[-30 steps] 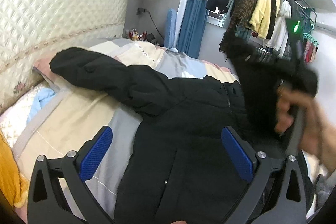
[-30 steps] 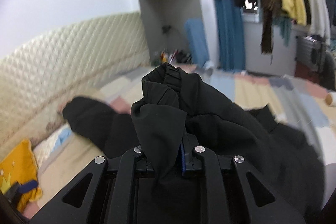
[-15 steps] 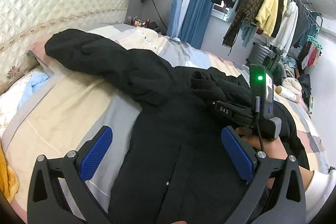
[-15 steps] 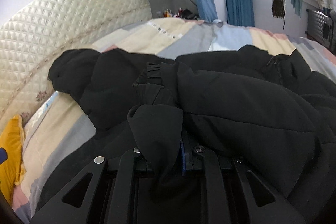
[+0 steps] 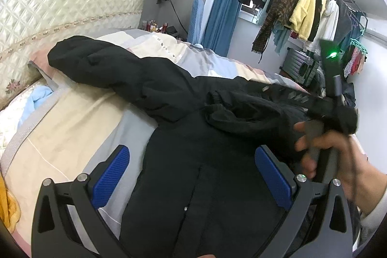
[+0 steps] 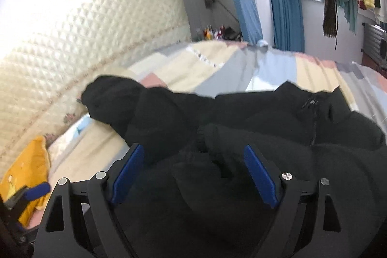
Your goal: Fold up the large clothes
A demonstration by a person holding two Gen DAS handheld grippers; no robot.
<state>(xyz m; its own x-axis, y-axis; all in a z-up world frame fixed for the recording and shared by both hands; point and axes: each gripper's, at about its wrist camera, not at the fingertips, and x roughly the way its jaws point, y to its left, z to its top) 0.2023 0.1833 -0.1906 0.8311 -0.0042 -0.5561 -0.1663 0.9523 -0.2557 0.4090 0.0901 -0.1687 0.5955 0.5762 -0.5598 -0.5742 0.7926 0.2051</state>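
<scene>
Bed (image 5: 72, 127): my black coat (image 5: 193, 180) spread flat.
Far sleeve (image 5: 116, 69): stretches up-left; left tongs (image 5: 193, 175) nearer, wide.
Right tongs (image 6: 193, 173): wide, empty.

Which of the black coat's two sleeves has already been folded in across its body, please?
The right-hand sleeve: its cuff lies on the black coat. The other sleeve stretches out flat toward the headboard.

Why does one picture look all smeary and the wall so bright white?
Right wrist view: motion blur smears the headboard and black jacket, and the wall is washed out white. Left wrist view: mostly sharp, only the right gripper is blurred. Both views bend round from the fisheye lens.
</scene>
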